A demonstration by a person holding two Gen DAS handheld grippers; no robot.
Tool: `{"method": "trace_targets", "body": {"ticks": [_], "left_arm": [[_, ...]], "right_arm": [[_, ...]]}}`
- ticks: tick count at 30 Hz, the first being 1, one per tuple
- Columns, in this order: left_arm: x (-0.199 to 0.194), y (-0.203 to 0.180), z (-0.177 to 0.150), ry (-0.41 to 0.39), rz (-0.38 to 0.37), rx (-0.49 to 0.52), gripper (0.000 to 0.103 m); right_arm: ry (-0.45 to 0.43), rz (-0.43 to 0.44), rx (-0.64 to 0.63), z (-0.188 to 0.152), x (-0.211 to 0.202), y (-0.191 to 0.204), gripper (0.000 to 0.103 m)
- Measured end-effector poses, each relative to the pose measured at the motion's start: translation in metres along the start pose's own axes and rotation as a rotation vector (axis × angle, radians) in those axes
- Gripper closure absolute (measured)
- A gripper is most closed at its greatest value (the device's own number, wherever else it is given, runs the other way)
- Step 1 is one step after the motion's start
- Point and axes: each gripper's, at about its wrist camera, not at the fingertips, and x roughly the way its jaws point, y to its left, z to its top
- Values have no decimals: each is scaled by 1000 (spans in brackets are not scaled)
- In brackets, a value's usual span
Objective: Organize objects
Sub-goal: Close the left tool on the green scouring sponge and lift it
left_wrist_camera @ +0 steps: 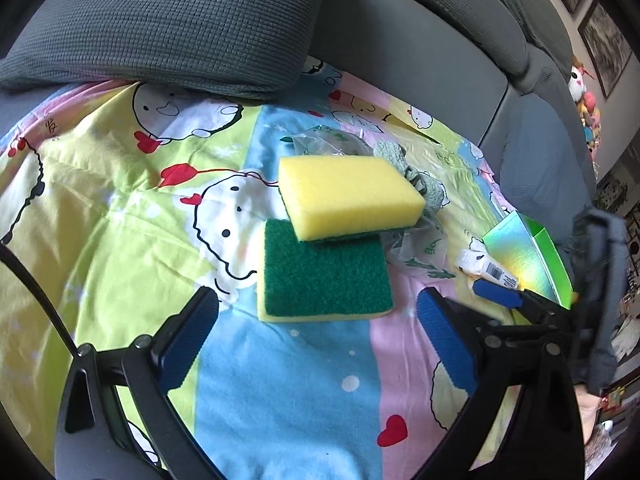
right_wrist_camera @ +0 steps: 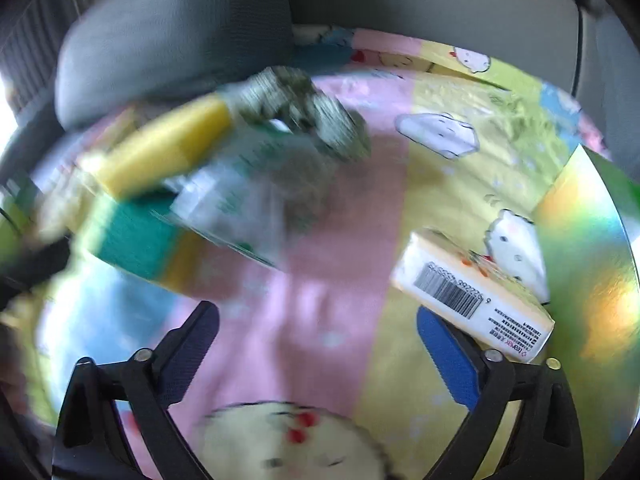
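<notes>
Item: white packet (right_wrist_camera: 472, 292), barcode side up, lying on the patterned sheet (right_wrist_camera: 328, 272) toward its right edge, just beside the shiny green box (right_wrist_camera: 592, 248).
Long axis: slants from upper left to lower right in the right wrist view.
Relation to right claw (right_wrist_camera: 318, 356): the packet sits off to the right of the gap, its near end touching or just over the right-hand blue pad (right_wrist_camera: 448, 360); not between the fingers. Judged: the claw must shift right and turn across the packet's short side before it can take it.
Right claw: spread wide, nothing pinched.
Left claw (left_wrist_camera: 320, 340): spread wide, empty, hanging above the sheet's middle.
Item: two sponges (left_wrist_camera: 344, 236), one yellow side up, leaning on the other, green side up; directly ahead of the left claw.
Behind them: crumpled clear bag (left_wrist_camera: 416, 248) and a grey-green cloth (left_wrist_camera: 424, 184).
Nearer hand for the packet: right.
</notes>
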Motion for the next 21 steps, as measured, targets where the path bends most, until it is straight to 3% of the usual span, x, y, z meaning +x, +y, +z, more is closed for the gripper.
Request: {"method": "trace_targets", "body": {"ticks": [2, 4, 6, 7, 11, 14, 21], "left_arm": [[3, 6, 2, 22, -7, -37, 6], [9, 10, 4, 46, -8, -69, 8], [14, 13, 4, 66, -4, -81, 12], [17, 13, 4, 79, 7, -82, 13], [24, 16, 7, 92, 46, -67, 22], [29, 18, 7, 106, 69, -52, 26], [34, 17, 6, 116, 58, -29, 35]], "right_arm": [[-42, 15, 21, 7, -13, 9, 5], [-42, 19, 46, 13, -16, 17, 13], [-13, 98, 82, 20, -11, 25, 34], [0, 134, 95, 23, -7, 26, 37], [63, 211, 153, 31, 12, 35, 40], [78, 202, 154, 35, 24, 41, 50], [103, 252, 205, 38, 31, 39, 51]]}}
